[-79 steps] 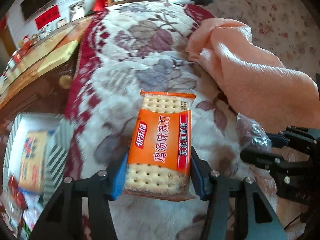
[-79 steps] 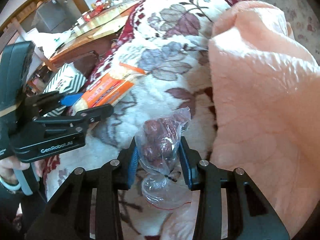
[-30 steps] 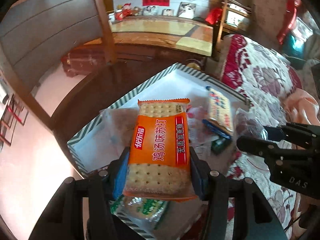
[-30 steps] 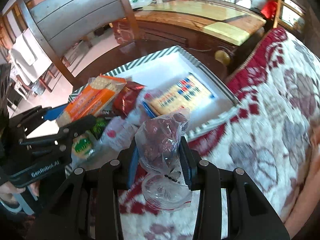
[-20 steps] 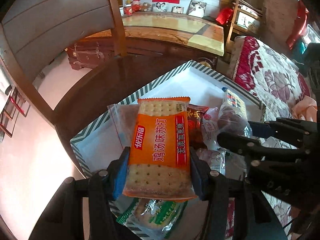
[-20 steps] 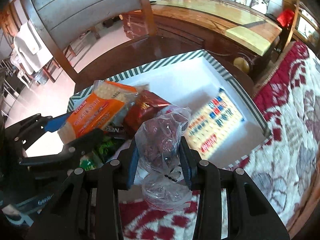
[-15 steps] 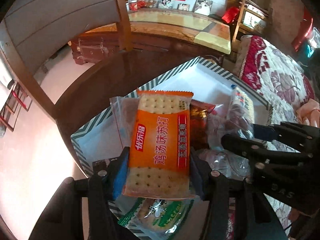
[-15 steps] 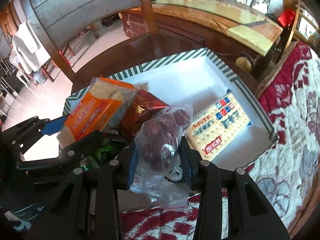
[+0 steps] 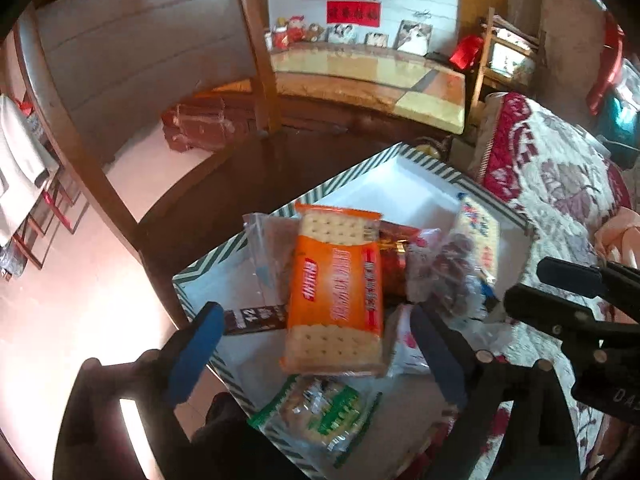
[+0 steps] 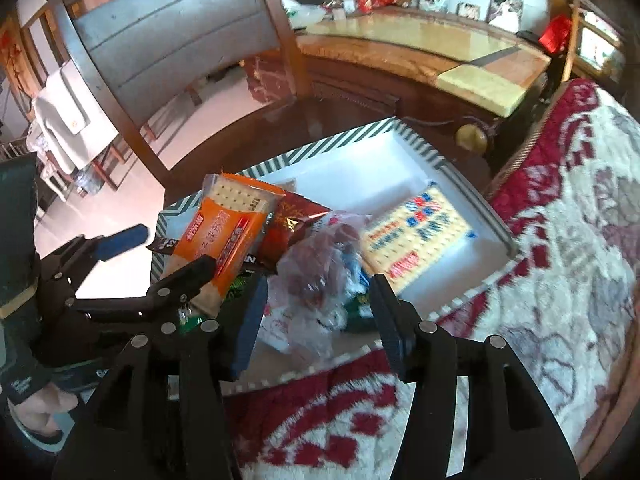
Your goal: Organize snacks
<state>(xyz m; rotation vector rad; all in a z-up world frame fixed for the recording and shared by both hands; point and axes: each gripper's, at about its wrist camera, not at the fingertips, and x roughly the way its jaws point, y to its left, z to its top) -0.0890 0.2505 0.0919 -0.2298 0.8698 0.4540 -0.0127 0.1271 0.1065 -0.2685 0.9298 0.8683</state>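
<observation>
A white box with a green-striped rim (image 9: 356, 172) (image 10: 416, 148) holds several snacks. My left gripper (image 9: 316, 344) is open; the orange cracker pack (image 9: 336, 292) (image 10: 224, 236) lies between its spread fingers on the pile in the box. My right gripper (image 10: 316, 316) is open above the clear bag of red dates (image 10: 324, 256) (image 9: 448, 268), which lies in the box beside the crackers. A yellow cracker pack (image 10: 416, 236), a red packet (image 10: 288, 228) and a green packet (image 9: 320, 412) lie there too.
The box stands on a dark round wooden table (image 9: 224, 184). A red-and-white floral blanket (image 10: 560, 260) lies to the right. A wooden chair back (image 10: 168, 40) and a long wooden counter (image 9: 372, 76) stand behind.
Both grippers carried their snacks from the blanket over to the box. Both have now opened, and the cracker pack and date bag have dropped onto the pile.
</observation>
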